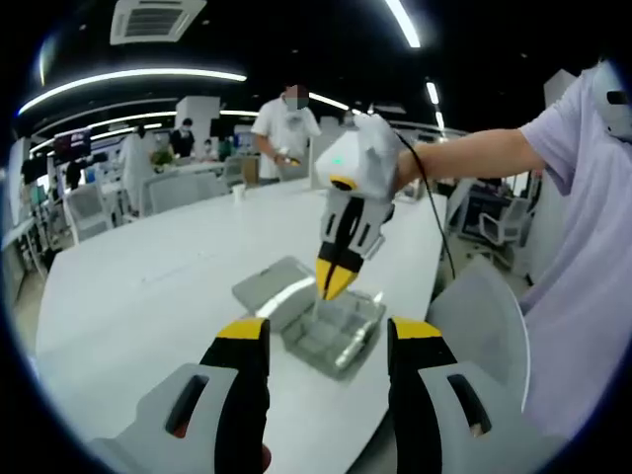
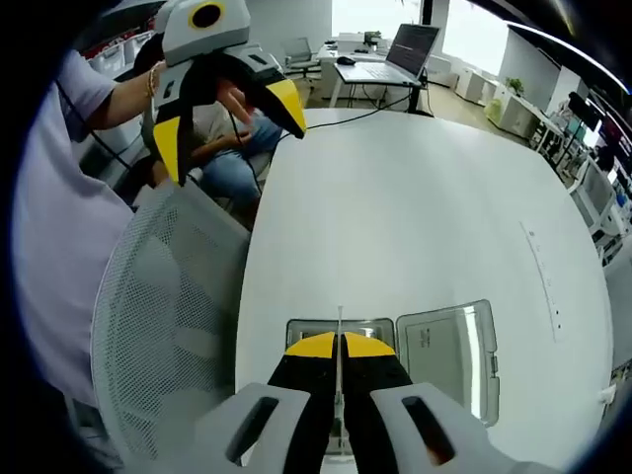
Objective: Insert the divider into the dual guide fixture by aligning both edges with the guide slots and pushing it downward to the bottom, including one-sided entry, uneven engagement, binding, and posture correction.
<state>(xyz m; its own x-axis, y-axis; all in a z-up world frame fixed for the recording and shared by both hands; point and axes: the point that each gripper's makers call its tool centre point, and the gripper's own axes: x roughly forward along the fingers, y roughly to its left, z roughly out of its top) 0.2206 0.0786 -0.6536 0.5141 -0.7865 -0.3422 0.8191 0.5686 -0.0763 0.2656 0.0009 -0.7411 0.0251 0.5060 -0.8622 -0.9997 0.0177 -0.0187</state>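
White table [image 2: 415, 197] runs wide across an open office, with a mesh chair [image 2: 168, 296] at its near edge. On it sits the grey fixture box [image 1: 331, 331], its lid [image 1: 272, 286] flipped open beside it. My right gripper [image 2: 339, 346] is clenched on the thin divider [image 2: 340, 321], held upright directly over the box; in the left gripper view it points down into the tray. My left gripper [image 1: 326, 341] hangs above the near side of the box, jaws spread wide, grasping nothing. People stand at far desks.
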